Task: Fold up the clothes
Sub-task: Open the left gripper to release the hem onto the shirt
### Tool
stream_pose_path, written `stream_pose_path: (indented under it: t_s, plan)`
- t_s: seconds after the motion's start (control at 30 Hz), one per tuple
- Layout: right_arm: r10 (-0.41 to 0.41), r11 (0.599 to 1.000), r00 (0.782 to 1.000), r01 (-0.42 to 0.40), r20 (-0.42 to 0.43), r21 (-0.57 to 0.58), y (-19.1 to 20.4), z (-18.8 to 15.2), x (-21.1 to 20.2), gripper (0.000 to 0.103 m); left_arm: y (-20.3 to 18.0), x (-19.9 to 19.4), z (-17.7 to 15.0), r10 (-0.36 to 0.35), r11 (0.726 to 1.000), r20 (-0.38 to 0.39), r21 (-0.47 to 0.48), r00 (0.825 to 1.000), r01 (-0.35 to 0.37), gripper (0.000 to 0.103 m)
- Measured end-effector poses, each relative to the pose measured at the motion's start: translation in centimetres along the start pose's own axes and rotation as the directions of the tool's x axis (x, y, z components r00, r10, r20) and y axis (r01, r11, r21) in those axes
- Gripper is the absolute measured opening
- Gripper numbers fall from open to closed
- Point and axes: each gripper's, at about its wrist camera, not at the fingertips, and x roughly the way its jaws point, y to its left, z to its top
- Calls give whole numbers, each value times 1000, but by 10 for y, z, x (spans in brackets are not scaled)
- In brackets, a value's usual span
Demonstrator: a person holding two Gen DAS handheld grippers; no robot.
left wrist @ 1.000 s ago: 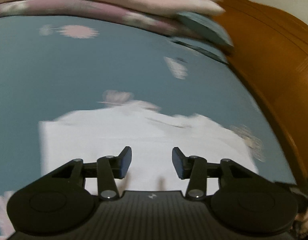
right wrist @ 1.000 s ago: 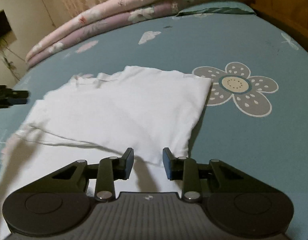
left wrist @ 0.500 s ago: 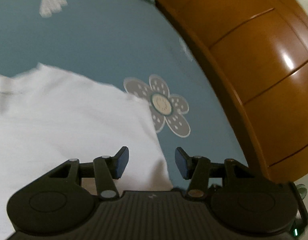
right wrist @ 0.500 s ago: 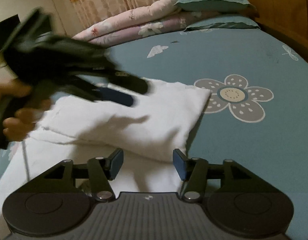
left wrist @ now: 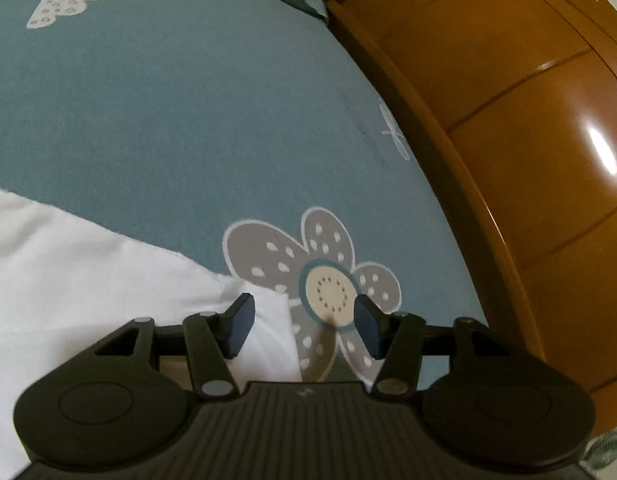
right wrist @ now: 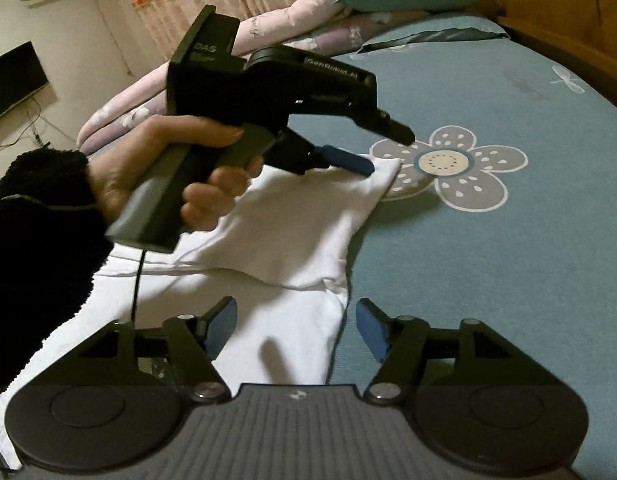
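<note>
Lying partly folded on the bed [right wrist: 488,240], near its headboard-side edge, the white garment [right wrist: 292,216] has one flap doubled over; further folds seem left. Both the left tongs [left wrist: 300,326] and right tongs [right wrist: 296,326] gape open, gripping nothing.

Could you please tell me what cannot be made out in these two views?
- White garment: left part hidden by the hand in right wrist view; what kind of garment is unclear.
- Left tool: contact with the cloth corner unclear.
- Right tool: cloth beneath hidden by its body.
</note>
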Motion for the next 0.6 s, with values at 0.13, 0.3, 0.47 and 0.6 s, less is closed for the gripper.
stream_pose_path:
  t_s: [0.13,0.3,0.47,0.6]
  plan:
    - [-4,1000,1000,4,14,15,-2,0,-6,75,-14,-27,-12,-13,999,-9,48,1000,13,55]
    - [-6,999,999,4,43,36,-5,3,-17,84,-16,-80,-47,-44,995,-3,90,999,44,67]
    - [0,999,999,-1,41,40,-5,2,-20,84,1,-89,-75,-32,999,-9,26,999,32,66]
    - [-2,999,1000,1,26,33,-4,0,-20,84,-10,-73,-78,-125,992,-5,27,992,125,66]
